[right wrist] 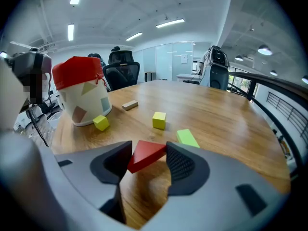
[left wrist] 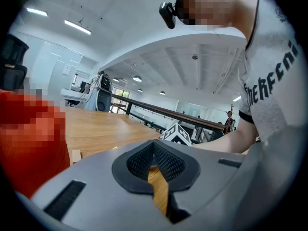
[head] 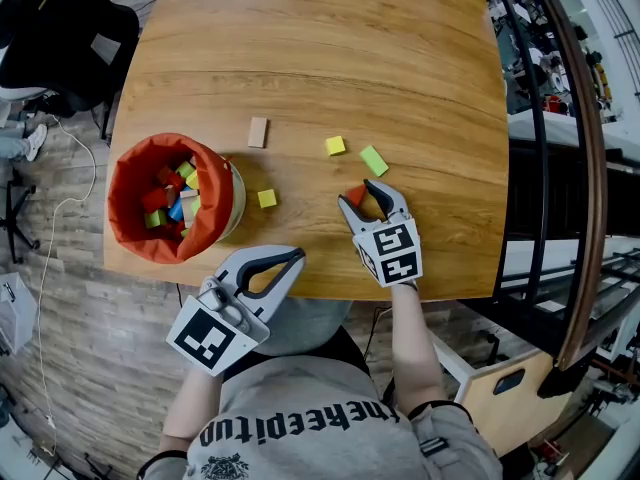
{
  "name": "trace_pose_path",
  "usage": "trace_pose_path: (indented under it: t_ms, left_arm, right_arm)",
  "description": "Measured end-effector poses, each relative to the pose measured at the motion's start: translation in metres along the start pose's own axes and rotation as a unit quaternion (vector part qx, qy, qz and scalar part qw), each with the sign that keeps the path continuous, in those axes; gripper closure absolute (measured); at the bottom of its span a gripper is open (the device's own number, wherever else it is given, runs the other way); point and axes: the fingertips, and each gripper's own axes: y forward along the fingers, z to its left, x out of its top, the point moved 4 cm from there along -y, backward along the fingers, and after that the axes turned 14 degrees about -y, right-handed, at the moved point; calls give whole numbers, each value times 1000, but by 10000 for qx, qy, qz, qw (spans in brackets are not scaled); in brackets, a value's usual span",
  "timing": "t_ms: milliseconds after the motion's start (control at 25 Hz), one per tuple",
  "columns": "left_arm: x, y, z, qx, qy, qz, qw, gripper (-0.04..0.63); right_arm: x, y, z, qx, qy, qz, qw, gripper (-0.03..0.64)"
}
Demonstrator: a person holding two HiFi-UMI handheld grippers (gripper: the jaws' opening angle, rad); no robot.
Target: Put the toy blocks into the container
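Observation:
A red triangular block (head: 356, 196) (right wrist: 147, 154) lies on the wooden table (head: 400, 58) near its front edge. My right gripper (head: 361, 194) (right wrist: 148, 150) is shut on it, both pads touching its corners. Left of it stands the container (head: 130, 183) (right wrist: 82, 95), a white pot with an orange fabric rim and several coloured blocks inside. Loose on the table are a yellow cube (head: 267, 198) (right wrist: 101, 123) beside the container, a second yellow cube (head: 335, 145) (right wrist: 159, 120), a green block (head: 374, 160) (right wrist: 187, 138) and a tan block (head: 258, 132) (right wrist: 129, 105). My left gripper (head: 290, 258) (left wrist: 156, 153) hangs shut and empty at the table's front edge.
The table ends just behind both grippers, with the person's body right below. A black railing (head: 560, 118) runs along the right side. An office chair (head: 60, 28) stands off the far left corner, and cables trail on the floor there.

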Motion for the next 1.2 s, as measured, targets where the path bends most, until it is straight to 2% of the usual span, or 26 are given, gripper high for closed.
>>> trace_pose_path:
  t_ms: [680, 1200]
  left_arm:
    - [9, -23, -11, -44, 167, -217, 9996, 580]
    - [16, -56, -13, 266, 286, -623, 9973, 580]
  right_arm:
    - [66, -47, 29, 31, -55, -865, 9962, 390]
    - [104, -70, 56, 60, -384, -1288, 9909, 391]
